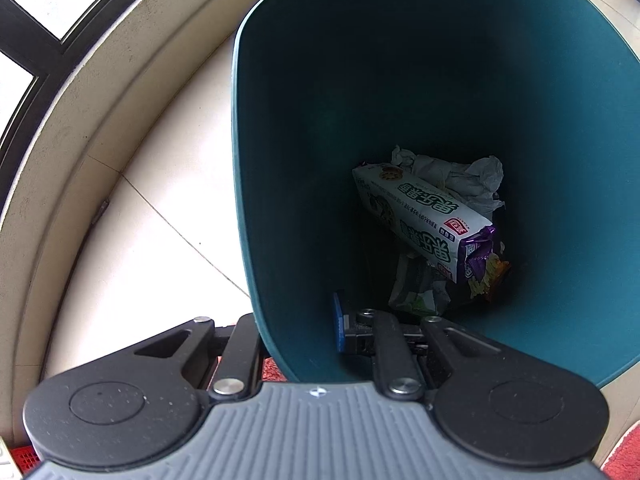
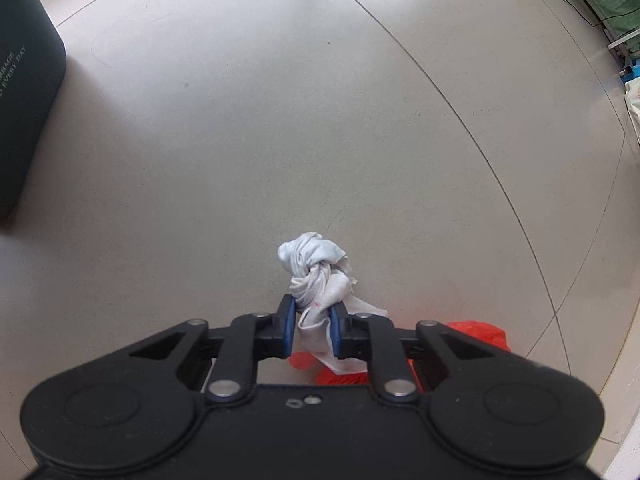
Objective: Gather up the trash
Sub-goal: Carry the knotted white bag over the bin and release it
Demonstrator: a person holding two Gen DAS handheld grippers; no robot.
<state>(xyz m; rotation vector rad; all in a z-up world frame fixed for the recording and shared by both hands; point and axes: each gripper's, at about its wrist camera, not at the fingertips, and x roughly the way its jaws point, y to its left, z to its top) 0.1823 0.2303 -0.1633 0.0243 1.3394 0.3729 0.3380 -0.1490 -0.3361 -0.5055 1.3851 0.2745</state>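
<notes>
Your right gripper (image 2: 313, 326) pinches the knotted white tissue wad (image 2: 318, 276) on the floor, well right of the dark green bin (image 2: 24, 92); your left gripper (image 1: 298, 330) clamps that bin's rim. Loose tails could slip free when you lift

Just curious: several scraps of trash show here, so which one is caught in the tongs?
The knotted white tissue on the floor, pinched by the right tongs; the others lie in the bin.
</notes>
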